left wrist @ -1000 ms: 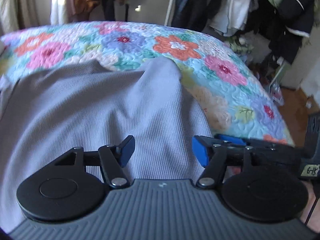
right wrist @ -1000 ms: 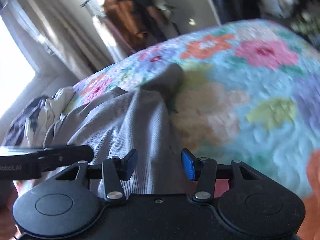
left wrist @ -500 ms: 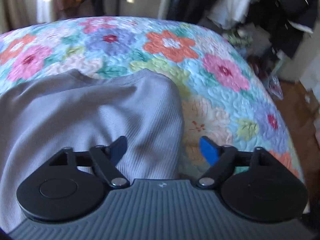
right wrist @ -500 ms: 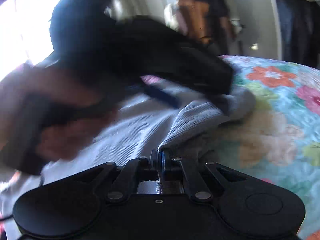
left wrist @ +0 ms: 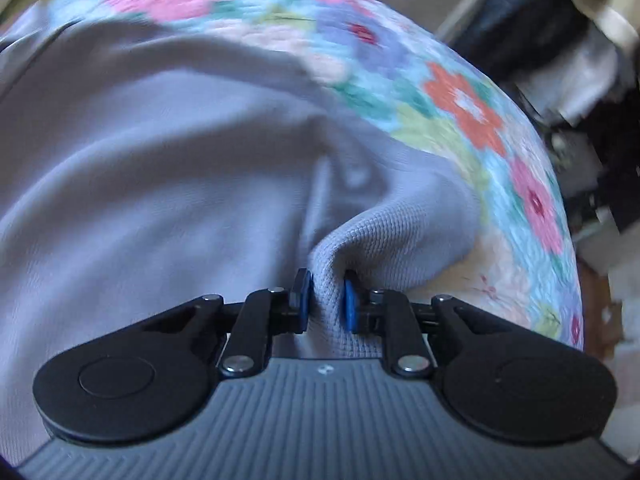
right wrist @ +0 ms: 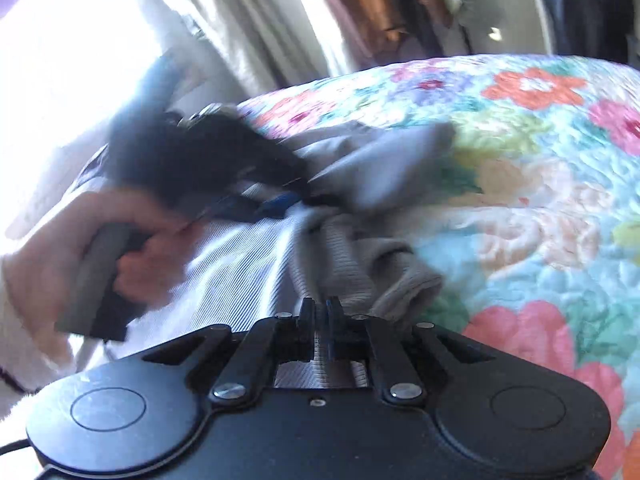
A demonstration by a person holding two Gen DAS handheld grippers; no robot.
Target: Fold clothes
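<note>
A grey ribbed knit garment [left wrist: 160, 168] lies spread on a floral quilt [left wrist: 480, 120]. My left gripper [left wrist: 325, 300] is shut on a raised fold of the garment near its right edge. My right gripper [right wrist: 319, 320] is shut on a bunched edge of the same garment [right wrist: 352, 268]. In the right wrist view the left gripper [right wrist: 224, 160] and the hand holding it show blurred at the left, its blue fingertips [right wrist: 280, 204] pinching the cloth.
The quilt [right wrist: 540, 200] covers a bed. Hanging clothes [left wrist: 560, 20] crowd the far right, with floor beyond the bed's edge. A bright window and curtains [right wrist: 200, 20] stand at the back left.
My left gripper went from open over the garment's edge to shut on a fold of it. My right gripper stays shut on the cloth, and the left hand has moved away to the left.
</note>
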